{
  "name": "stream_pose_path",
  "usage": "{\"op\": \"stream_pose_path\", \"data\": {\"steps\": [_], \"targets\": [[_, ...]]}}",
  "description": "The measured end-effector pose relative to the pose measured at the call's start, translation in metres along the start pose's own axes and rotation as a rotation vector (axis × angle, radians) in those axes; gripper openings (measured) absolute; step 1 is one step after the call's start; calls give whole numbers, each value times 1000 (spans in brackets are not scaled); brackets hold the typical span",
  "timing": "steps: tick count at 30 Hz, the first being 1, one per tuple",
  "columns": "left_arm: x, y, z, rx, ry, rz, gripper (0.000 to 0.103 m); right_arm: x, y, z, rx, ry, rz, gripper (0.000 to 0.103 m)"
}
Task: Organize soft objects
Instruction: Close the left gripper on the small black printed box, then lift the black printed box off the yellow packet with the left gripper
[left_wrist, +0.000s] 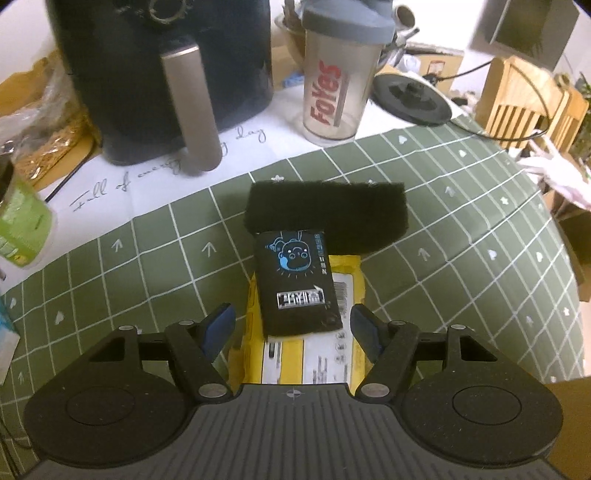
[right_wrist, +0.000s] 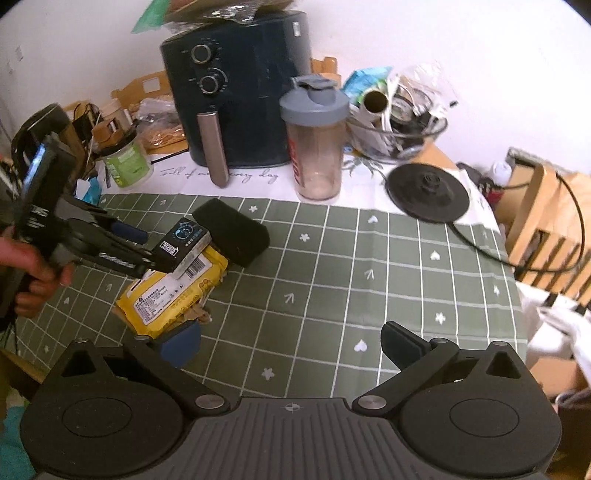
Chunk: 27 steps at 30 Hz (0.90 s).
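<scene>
A black tissue packet (left_wrist: 295, 284) with a blue cartoon lies on a yellow wipes pack (left_wrist: 317, 354), its far end against a black sponge (left_wrist: 327, 212). My left gripper (left_wrist: 293, 321) points steeply down over the packet's near end. Its jaws stand apart, and yellow shows between the left pad and the packet. From the right wrist view, the left gripper (right_wrist: 147, 247), in a person's hand (right_wrist: 33, 273), meets the packet (right_wrist: 183, 242) atop the yellow pack (right_wrist: 166, 295) beside the sponge (right_wrist: 232, 232). My right gripper (right_wrist: 291, 345) hangs open over the green checked cloth (right_wrist: 332, 280), holding nothing.
A dark air fryer (right_wrist: 236, 92), a shaker bottle (right_wrist: 317, 147), a green jar (right_wrist: 127, 162), a glass bowl of clutter (right_wrist: 399, 129) and a black kettle base (right_wrist: 426, 192) line the back. A wooden chair (right_wrist: 546, 221) stands past the table's right edge.
</scene>
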<state>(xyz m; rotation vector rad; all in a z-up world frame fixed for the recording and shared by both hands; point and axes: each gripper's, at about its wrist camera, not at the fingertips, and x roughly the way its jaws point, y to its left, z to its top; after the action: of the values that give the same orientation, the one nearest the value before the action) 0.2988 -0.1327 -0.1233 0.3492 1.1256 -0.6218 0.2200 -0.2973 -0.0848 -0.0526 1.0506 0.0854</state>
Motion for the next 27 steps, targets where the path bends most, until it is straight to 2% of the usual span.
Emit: {"op": "stream_pose_path", "data": {"steps": [9, 11, 12, 19, 27], "targets": [[32, -2, 9, -16, 28, 54, 68, -4, -7, -9, 32, 7, -29, 103], [36, -1, 11, -36, 32, 64, 60, -6, -8, -9, 34, 4, -28, 103], [35, 0, 11, -47, 24, 59, 49, -6, -8, -9, 33, 1, -28, 103], [24, -2, 11, -41, -2, 53, 48, -6, -9, -7, 10, -7, -41, 103], [-10, 5, 2, -63, -81, 28, 48, 0, -9, 0, -38, -16, -24, 103]]}}
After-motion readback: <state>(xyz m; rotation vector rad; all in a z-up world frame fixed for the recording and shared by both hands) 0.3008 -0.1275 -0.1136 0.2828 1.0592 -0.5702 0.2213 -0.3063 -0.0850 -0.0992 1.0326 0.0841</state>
